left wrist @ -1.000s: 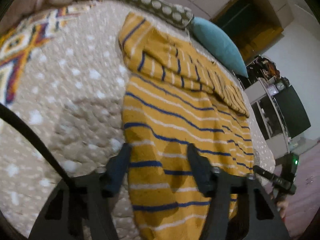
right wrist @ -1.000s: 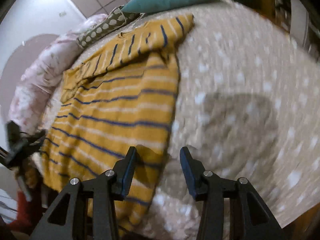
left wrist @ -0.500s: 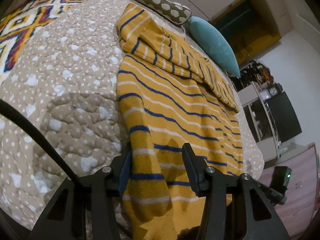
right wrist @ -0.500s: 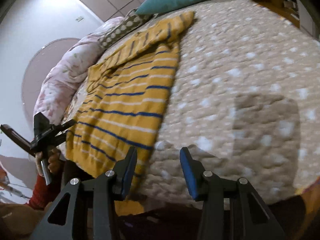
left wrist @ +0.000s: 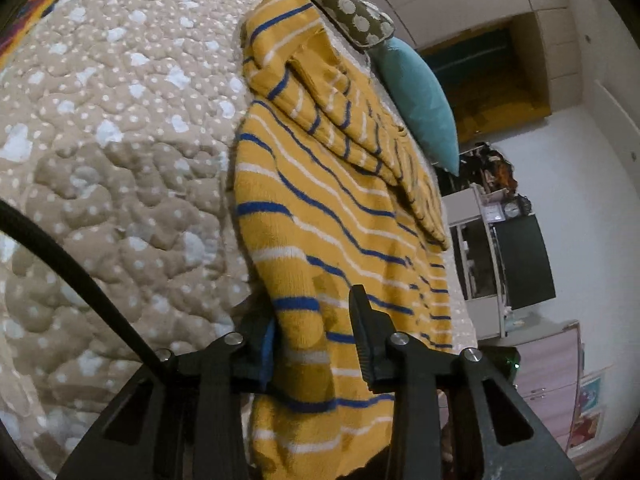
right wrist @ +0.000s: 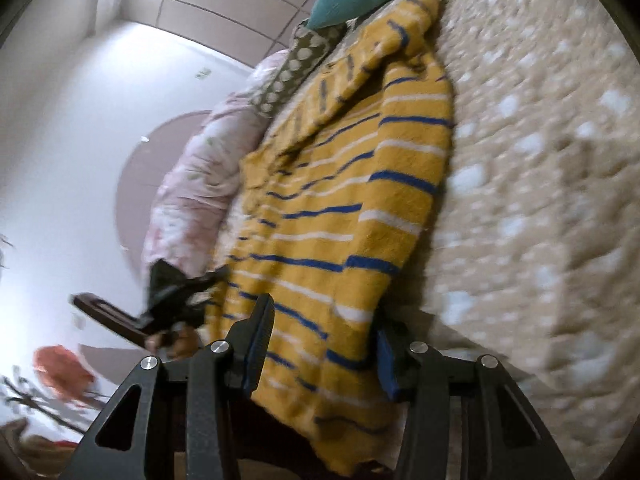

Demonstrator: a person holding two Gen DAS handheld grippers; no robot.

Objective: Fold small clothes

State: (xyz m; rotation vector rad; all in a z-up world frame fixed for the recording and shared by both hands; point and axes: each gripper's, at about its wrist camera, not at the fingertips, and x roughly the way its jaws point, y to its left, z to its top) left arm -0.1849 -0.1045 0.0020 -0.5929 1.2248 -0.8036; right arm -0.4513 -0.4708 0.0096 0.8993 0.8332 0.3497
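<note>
A yellow sweater (left wrist: 320, 208) with blue and white stripes lies flat on the bed, sleeves folded across its top, hem hanging over the near edge. My left gripper (left wrist: 314, 344) straddles the hem's left corner. Its jaws are closing, and the knit fills the gap between them. In the right wrist view the sweater (right wrist: 340, 200) runs away from me. My right gripper (right wrist: 320, 344) straddles the hem's right corner with its jaws opening slightly, a blue pad on each side of the cloth. The left gripper (right wrist: 176, 296), held by a hand, shows at the far corner.
The beige dotted bedspread (left wrist: 120, 160) spreads to both sides of the sweater. A teal pillow (left wrist: 416, 96) and a dotted cushion (left wrist: 340, 8) lie beyond the collar, and a pink quilt (right wrist: 192, 184) sits further left. A black cable (left wrist: 80, 280) crosses the left view. Shelves (left wrist: 516, 260) stand by the wall.
Both grippers dropped toward the bed's edge and turned. Each now has a hem corner between its jaws. The left jaws have narrowed on the cloth.
</note>
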